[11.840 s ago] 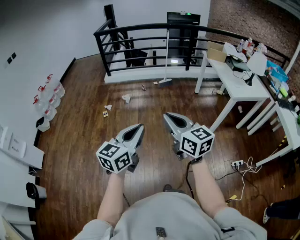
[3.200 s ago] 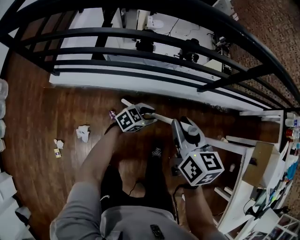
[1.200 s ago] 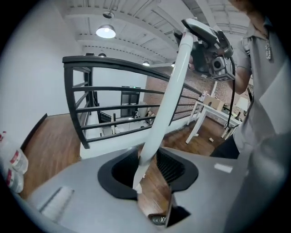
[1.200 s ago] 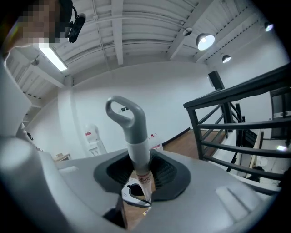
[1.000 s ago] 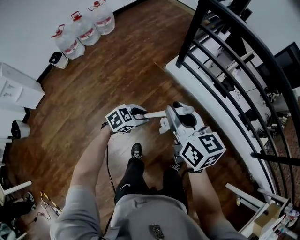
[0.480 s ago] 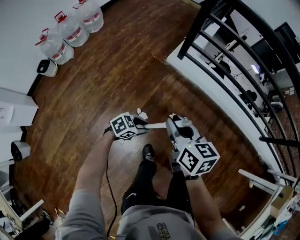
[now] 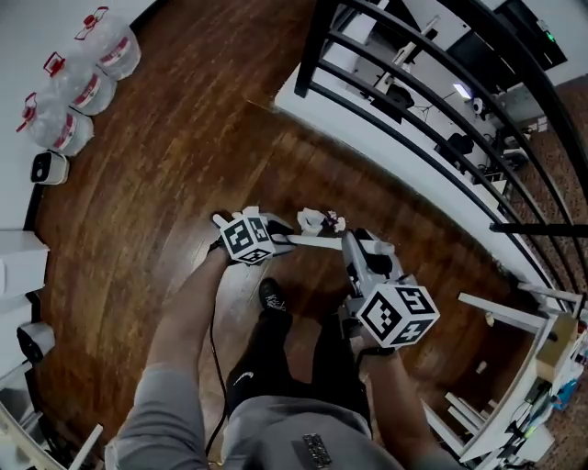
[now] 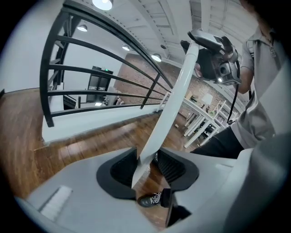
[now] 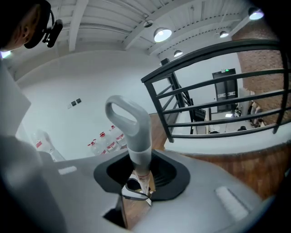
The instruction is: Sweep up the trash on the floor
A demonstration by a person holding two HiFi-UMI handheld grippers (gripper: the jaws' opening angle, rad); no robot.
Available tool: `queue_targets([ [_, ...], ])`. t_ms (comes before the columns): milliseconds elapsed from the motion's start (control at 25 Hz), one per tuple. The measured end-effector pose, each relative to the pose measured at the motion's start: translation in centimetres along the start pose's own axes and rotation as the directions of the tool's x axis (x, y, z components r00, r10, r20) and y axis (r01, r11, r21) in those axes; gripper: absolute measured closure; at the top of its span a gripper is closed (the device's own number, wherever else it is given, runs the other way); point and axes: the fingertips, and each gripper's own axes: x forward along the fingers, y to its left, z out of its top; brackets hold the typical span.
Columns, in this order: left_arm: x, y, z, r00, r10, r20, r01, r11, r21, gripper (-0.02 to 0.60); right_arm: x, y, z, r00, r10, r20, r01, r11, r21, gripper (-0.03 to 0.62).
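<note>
While the left gripper [image 7: 278, 237] has the white broom handle [image 7: 317, 243] between its pads [image 8: 173, 167], its jaws have just been opening a bit. Left gripper view has the pole touching both pads, so I read it as a loose clamp, jaws partway apart. Right gripper [image 7: 360, 248] is closed partway on the grey loop grip [image 9: 132, 127] at the top end of the same handle. The grip sits square between the jaws with the loop sticking up past them. Head view: handle runs roughly level across the frame from the left gripper to the right one. Both are held out in front of the person [image 7: 276, 413] and angled down toward the wooden floor [image 7: 175, 156]. Can't see the bristle end in any view. Trash: crumpled white paper [image 7: 310, 219] plus a small pinkish scrap [image 7: 332, 222] touching or just beside it. Both lie on the floor just beyond the handle, between the two grippers as the head view frames them. Another small white bit [image 7: 219, 220] sits just beside the left gripper on its outer side; can't tell whether it's trash or part of the broom. Black sneaker [image 7: 272, 296] is planted near the left gripper, on the person's side of the handle. Black railing [image 7: 413, 124] runs behind the trash, well apart from it. Water jugs [image 7: 78, 69] stand against the wall [image 7: 14, 27] at far left.
</note>
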Motion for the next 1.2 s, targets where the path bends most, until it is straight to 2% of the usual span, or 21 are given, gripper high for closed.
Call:
queue_targets([
  [360, 10.6, -2.5, 8.5, 0.988, -0.146, -0.053, 0.152, 0.98, 0.129, 0.437, -7.4, -11.7, 2.3, 0.976, -0.204, 0.076, 0.196, 0.975, 0.101, 0.496],
  [600, 17.0, -5.0, 13.6, 0.971, -0.222, -0.088, 0.235, 0.954, 0.185, 0.437, -12.6, -18.2, 3.6, 0.945, -0.305, 0.114, 0.286, 0.945, 0.158, 0.496],
  [720, 19.7, -6.3, 15.6, 0.964, -0.24, -0.113, 0.258, 0.946, 0.197, 0.437, -14.8, -21.1, 4.2, 0.935, -0.332, 0.128, 0.306, 0.933, 0.187, 0.496],
  [840, 20.9, -7.1, 17.7, 0.963, -0.243, -0.116, 0.262, 0.947, 0.188, 0.439, -16.3, -23.4, 5.7, 0.933, -0.322, 0.161, 0.284, 0.933, 0.22, 0.496],
  [960, 20.6, -7.2, 19.2, 0.966, -0.228, -0.119, 0.247, 0.952, 0.179, 0.446, -16.1, -24.4, 8.0, 0.944, -0.268, 0.191, 0.229, 0.952, 0.202, 0.496],
  [1080, 18.6, -6.3, 19.3, 0.973, -0.186, -0.136, 0.208, 0.964, 0.168, 0.454, -14.2, -23.1, 9.8, 0.966, -0.175, 0.191, 0.147, 0.977, 0.152, 0.496],
  [1200, 15.1, -4.3, 18.2, 0.976, -0.164, -0.144, 0.187, 0.968, 0.167, 0.457, -11.4, -20.4, 10.7, 0.974, -0.12, 0.194, 0.098, 0.988, 0.12, 0.496],
])
